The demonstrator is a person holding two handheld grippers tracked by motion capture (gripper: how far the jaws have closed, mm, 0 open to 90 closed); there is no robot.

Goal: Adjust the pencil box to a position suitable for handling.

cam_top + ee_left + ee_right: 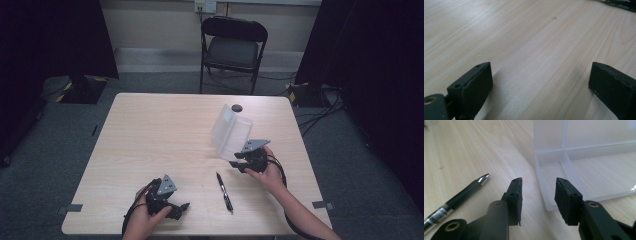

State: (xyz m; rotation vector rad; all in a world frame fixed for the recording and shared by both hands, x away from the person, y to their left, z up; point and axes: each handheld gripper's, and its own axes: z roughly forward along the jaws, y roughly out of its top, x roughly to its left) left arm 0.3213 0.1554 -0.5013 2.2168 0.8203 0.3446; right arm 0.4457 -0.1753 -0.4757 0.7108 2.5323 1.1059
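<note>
Nothing seems started: the pen [224, 185] lies loose near the worktop's [150, 135] near edge, the clear box [231, 129] open toward its right. Left tongs [177, 210] wide, right tongs [537, 195] narrower; both empty.

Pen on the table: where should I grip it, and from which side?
Grip the pen across the middle of its black barrel, coming straight down from above. It lies flat on the table, apart from the clear plastic box, so only its long sides offer the jaws a hold. The left gripper, jaws wide apart, looks nearest.
</note>
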